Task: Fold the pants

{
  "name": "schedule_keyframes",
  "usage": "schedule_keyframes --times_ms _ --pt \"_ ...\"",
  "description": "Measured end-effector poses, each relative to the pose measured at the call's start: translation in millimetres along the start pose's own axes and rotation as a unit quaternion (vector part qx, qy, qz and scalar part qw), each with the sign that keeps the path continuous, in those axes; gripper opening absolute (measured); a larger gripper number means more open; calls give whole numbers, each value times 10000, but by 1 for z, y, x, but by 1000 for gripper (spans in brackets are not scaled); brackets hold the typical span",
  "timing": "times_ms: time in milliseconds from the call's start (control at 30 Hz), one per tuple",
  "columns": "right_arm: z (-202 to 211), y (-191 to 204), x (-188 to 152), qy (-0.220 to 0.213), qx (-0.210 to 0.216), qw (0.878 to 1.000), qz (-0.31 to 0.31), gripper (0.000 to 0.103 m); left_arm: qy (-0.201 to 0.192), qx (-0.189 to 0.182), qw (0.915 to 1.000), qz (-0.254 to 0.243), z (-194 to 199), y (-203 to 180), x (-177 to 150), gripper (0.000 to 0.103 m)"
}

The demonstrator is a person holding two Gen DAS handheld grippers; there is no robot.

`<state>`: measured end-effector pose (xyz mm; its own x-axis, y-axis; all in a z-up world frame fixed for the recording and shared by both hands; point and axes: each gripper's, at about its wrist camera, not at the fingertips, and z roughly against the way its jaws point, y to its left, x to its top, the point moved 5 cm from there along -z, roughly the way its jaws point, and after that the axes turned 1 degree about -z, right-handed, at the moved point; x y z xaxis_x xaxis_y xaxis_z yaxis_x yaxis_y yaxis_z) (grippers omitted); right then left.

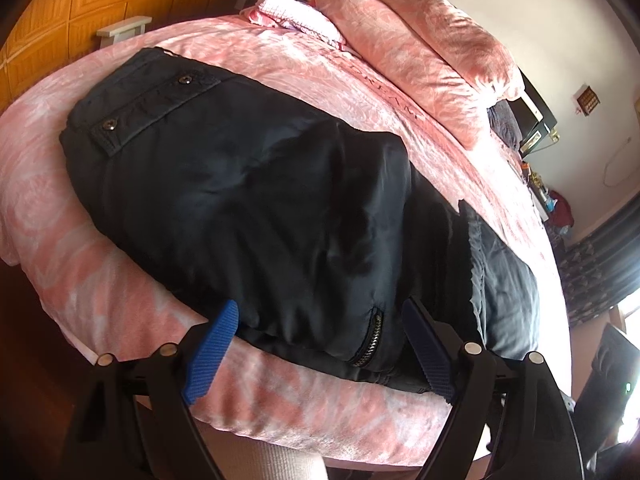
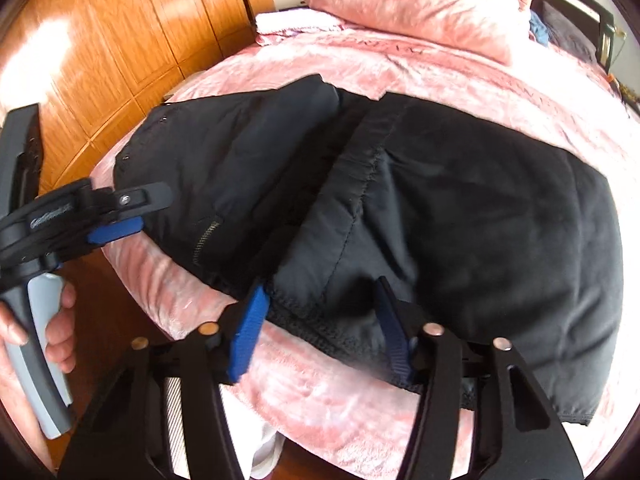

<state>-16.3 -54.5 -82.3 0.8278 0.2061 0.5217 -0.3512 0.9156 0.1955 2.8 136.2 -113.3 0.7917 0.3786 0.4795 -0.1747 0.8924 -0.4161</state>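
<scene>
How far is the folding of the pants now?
Partly done: the dark pants lie on the pink bed cover, one part already folded over another. In hand: both claws are open at the near edge, the left claw around the zipper, the right claw at the hem. Neither grips yet. Left: probably one more fold.

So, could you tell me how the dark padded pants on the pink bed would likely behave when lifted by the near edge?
The dark padded pants would probably flop and drape, since they already sag over the pink bedspread. Their sheen suggests a slick shell that may slip between the blue pads. The puffy look hints at bulk rather than weight.
</scene>
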Motion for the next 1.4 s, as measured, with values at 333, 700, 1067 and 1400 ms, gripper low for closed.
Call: schedule_keyframes --times_ms 333,700,1067,1400 --pt "24 2 17 -278 657 9968 -366 8 -3 11 9999 151 0 13 1 86" --pt "-12 16 11 215 805 9962 -251 19 91 60 9998 146 -3 10 -4 86" --pt "92 -75 9 -540 853 9877 -1192 66 9 -576 9878 -1447 3 -110 -7 86" --pt "98 -240 -39 -174 1118 9584 -2622 67 364 -544 9644 -2564 -48 -191 -39 86"
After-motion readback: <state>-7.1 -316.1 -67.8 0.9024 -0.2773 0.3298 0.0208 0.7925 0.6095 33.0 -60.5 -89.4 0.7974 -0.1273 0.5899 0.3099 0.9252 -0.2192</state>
